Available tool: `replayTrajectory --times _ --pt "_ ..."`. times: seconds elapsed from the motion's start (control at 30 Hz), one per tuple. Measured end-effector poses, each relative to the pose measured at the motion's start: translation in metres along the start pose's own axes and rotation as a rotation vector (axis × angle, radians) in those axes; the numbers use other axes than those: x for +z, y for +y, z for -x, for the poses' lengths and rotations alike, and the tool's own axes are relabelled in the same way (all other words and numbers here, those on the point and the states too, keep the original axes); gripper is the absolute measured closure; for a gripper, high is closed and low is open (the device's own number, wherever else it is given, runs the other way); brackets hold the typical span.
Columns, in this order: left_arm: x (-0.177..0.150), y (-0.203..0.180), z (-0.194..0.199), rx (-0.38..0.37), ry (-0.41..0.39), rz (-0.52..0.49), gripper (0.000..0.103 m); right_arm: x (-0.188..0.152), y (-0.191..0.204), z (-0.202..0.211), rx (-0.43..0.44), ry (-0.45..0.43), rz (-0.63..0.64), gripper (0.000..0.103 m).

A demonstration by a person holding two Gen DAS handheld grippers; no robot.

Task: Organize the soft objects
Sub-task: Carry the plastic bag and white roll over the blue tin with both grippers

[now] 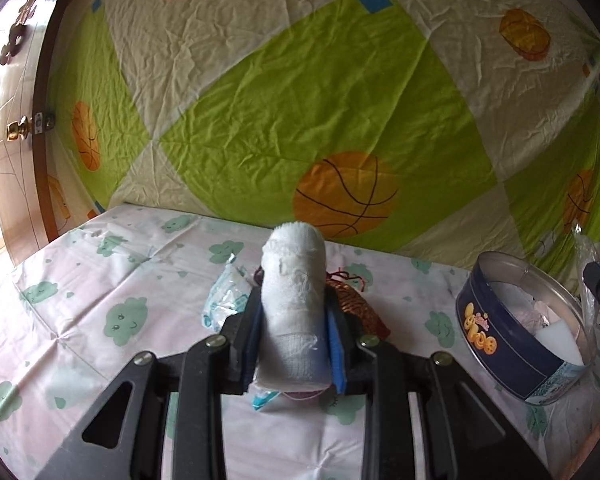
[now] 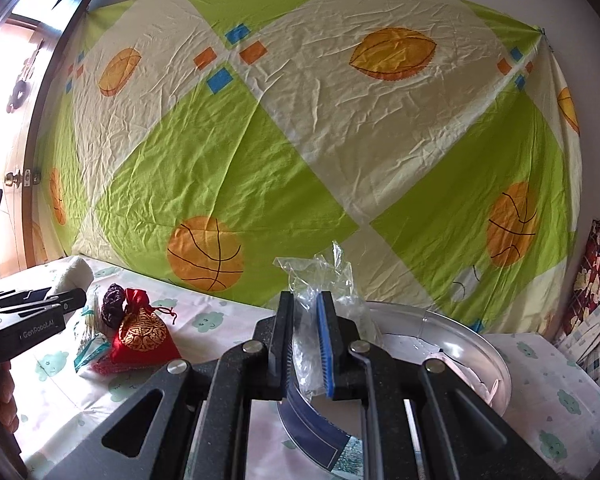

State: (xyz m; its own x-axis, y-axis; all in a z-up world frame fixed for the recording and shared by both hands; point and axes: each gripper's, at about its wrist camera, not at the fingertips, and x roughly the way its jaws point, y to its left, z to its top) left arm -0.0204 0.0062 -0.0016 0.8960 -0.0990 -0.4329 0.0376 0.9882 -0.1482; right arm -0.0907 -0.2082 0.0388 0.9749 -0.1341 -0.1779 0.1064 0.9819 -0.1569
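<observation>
My left gripper is shut on a rolled white towel, held above the cloud-print table cover. Under it lie a blue-white plastic packet and a red and gold pouch, partly hidden. A round navy tin with white items inside stands to the right. My right gripper is shut on a crumpled clear plastic bag over the tin's rim. In the right wrist view the red pouch, a dark purple pouch and the towel sit at left.
A green and cream sheet with basketball prints hangs behind the table. A wooden door with a brass knob is at the left. A patterned cloth lies at the far right. A person's hand shows at the left edge.
</observation>
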Motion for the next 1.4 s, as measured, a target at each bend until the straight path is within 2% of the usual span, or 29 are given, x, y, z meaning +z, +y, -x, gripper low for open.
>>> replayTrajectory --times 0.37,1.17,1.4 --pt "0.003 -0.051 0.000 -0.074 0.008 -0.048 0.076 0.000 -0.024 -0.001 -0.057 -0.009 0.007 0.090" --pt "0.004 -0.163 -0.008 -0.227 -0.004 -0.159 0.076 -0.011 -0.098 -0.033 -0.183 0.103 -0.058 0.090" --pt "0.005 -0.194 -0.017 -0.252 -0.002 -0.181 0.076 -0.018 -0.121 -0.049 -0.228 0.148 -0.075 0.090"
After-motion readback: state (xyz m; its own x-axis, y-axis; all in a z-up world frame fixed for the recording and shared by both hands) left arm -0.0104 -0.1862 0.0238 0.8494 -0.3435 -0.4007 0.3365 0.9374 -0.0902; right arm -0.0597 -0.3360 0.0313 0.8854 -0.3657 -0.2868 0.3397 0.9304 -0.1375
